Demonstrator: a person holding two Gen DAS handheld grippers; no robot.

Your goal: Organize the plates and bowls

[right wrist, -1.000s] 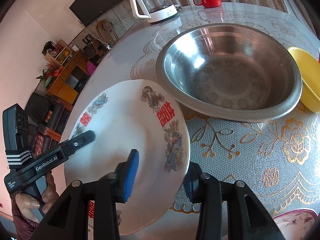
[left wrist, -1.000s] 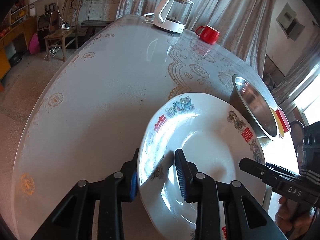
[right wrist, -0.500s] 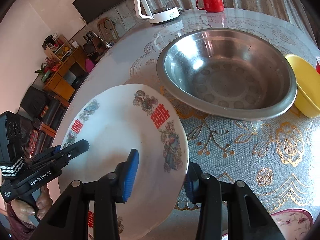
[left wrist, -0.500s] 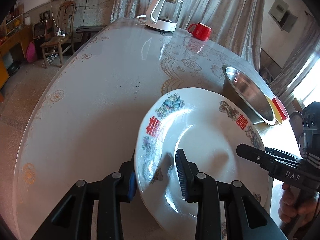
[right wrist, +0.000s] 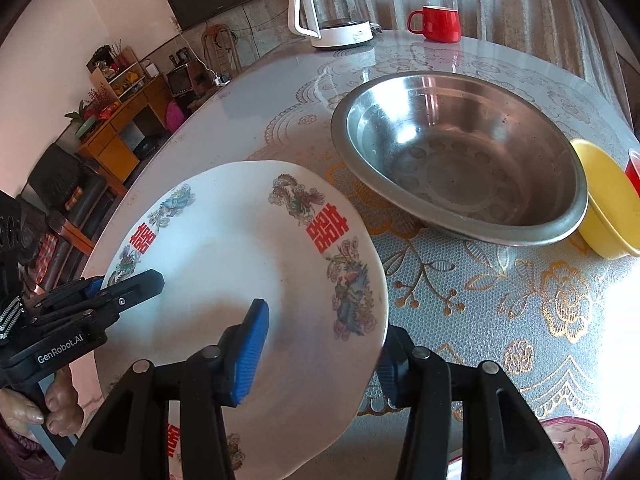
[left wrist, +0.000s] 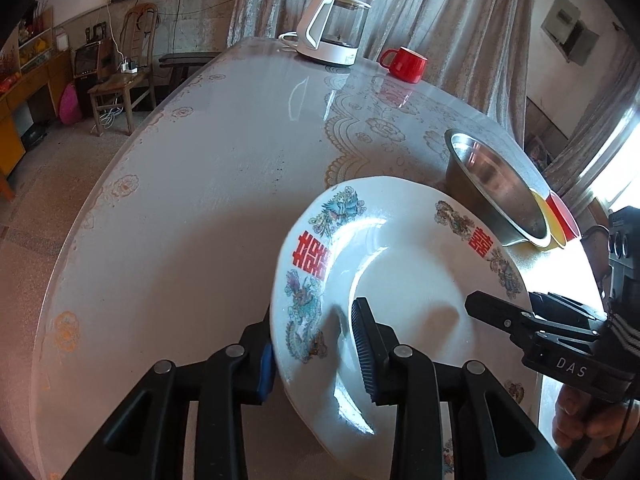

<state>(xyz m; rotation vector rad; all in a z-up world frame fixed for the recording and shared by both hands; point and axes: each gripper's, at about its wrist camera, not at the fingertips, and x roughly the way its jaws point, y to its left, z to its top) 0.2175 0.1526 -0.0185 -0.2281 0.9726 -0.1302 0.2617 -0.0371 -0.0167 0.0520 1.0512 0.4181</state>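
A white plate (left wrist: 408,264) (right wrist: 224,264) with red characters and bird patterns hangs tilted above the table. My left gripper (left wrist: 314,350) is shut on its left rim, one pad under the rim and one on the inner face. My right gripper (right wrist: 320,354) straddles the opposite rim. Its jaws are opening, and the blue pad (right wrist: 250,356) stands just off the plate's surface. Each gripper also shows in the other's view: the right gripper (left wrist: 516,320) and the left gripper (right wrist: 124,288). A second patterned plate (right wrist: 174,442) lies partly hidden below.
A big steel bowl (right wrist: 460,152) (left wrist: 492,184) stands beyond the plate, with a yellow bowl (right wrist: 604,200) and a red bowl (left wrist: 564,216) beside it. A kettle (left wrist: 334,36) and a red mug (left wrist: 404,64) stand at the far edge. A pink-flowered plate (right wrist: 572,444) lies near right.
The right gripper's jaws have spread wider around the plate's rim. The plate stays in the left gripper and has tipped slightly. Both hands have hardly shifted.
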